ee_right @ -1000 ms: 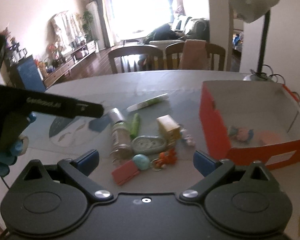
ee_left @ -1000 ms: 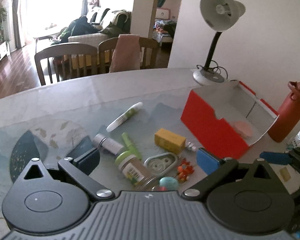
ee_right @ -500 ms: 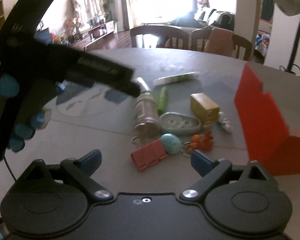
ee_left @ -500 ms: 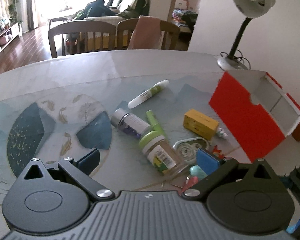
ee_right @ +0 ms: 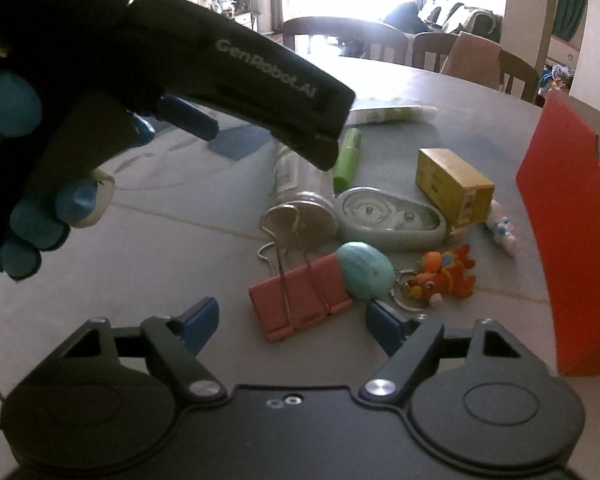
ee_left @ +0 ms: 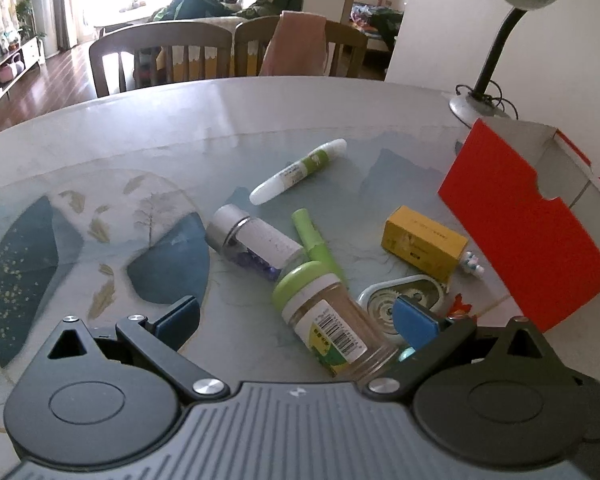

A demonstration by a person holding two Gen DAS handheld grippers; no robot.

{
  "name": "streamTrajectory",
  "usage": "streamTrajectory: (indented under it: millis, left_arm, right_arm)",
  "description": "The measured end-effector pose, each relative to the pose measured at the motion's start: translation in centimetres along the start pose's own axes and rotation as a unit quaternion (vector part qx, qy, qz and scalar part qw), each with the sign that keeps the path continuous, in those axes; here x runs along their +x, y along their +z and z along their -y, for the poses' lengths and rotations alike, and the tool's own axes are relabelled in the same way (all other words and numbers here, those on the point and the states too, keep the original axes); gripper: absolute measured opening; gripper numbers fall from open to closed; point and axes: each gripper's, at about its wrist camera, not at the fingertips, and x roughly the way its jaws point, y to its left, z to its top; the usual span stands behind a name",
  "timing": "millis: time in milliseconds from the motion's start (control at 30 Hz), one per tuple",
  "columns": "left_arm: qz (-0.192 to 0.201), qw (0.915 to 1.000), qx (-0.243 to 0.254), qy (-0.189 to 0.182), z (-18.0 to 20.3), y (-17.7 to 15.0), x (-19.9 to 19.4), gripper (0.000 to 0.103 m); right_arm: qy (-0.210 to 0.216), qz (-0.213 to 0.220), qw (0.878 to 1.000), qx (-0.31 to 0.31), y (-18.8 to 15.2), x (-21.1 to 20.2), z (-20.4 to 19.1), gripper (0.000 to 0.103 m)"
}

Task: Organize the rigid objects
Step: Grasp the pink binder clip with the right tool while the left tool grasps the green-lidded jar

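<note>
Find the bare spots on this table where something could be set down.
Free: the far table behind the white tube, toward the chairs. Crowded: between the spice jar and red box.

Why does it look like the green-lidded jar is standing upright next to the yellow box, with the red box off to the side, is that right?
Not quite: the green-lidded jar is lying on its side, not upright. The left wrist view shows it tipped over on the table, lid pointing away from the camera. The rest holds: the yellow box is near it and the red box sits off to the side.
</note>
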Motion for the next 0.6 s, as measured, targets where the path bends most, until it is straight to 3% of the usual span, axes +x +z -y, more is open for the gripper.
streamTrajectory:
  millis: [333, 600]
  left_arm:
    - [-0.015, 0.9995, -0.027, 0.000, -0.4, -0.2, 2.3, 0.103]
    - [-0.023, 0.9986, -0.048, -0.005, -0.3, -0.3, 3.5, 0.099]
  right_arm:
    - [-0.002, 0.015, 0.999, -0.036, 0.3, 1.2, -0.6, 0.083]
    - [-0.003, 0.015, 0.999, -0.037, 0.4, 1.1, -0.9, 0.070]
